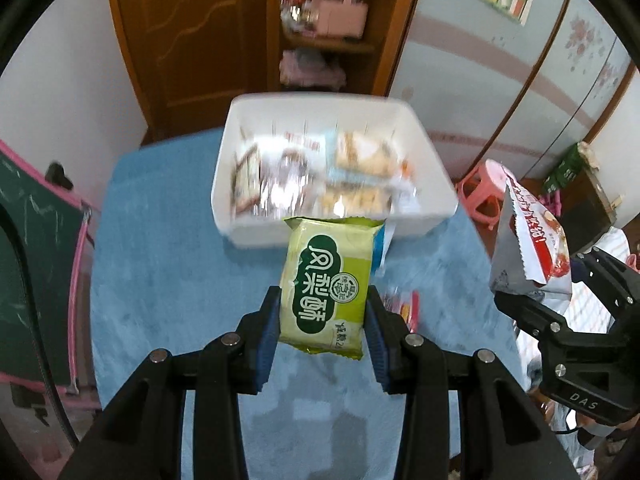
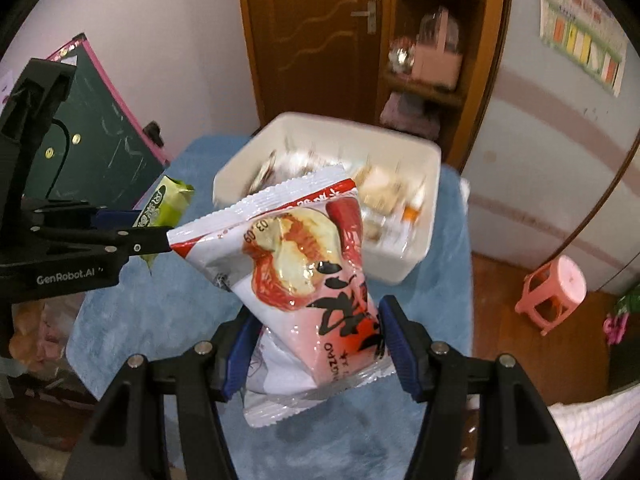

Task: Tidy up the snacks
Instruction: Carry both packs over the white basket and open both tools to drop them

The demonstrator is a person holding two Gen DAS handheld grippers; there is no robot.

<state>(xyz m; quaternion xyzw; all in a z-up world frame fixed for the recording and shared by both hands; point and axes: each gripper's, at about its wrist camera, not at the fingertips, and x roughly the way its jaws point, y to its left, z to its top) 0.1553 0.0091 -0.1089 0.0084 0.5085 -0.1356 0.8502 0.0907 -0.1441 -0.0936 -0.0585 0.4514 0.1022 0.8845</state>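
My left gripper (image 1: 323, 312) is shut on a green snack packet (image 1: 328, 280) and holds it above the blue cloth, just short of the white bin (image 1: 240, 216). My right gripper (image 2: 316, 344) is shut on a red-and-white snack bag (image 2: 304, 276), held up in front of the white bin (image 2: 400, 268). The bin holds several wrapped snacks. In the left wrist view the right gripper (image 1: 560, 320) shows at the right with its bag (image 1: 528, 240). In the right wrist view the left gripper (image 2: 132, 232) shows at the left with the green packet (image 2: 164, 208).
A blue cloth (image 1: 168, 264) covers the table. A small red-and-white packet (image 1: 408, 308) lies on it by my left gripper's right finger. A green chalkboard (image 2: 104, 136) leans at the left. A pink stool (image 2: 556, 292) stands on the floor to the right. A wooden door and shelf are behind.
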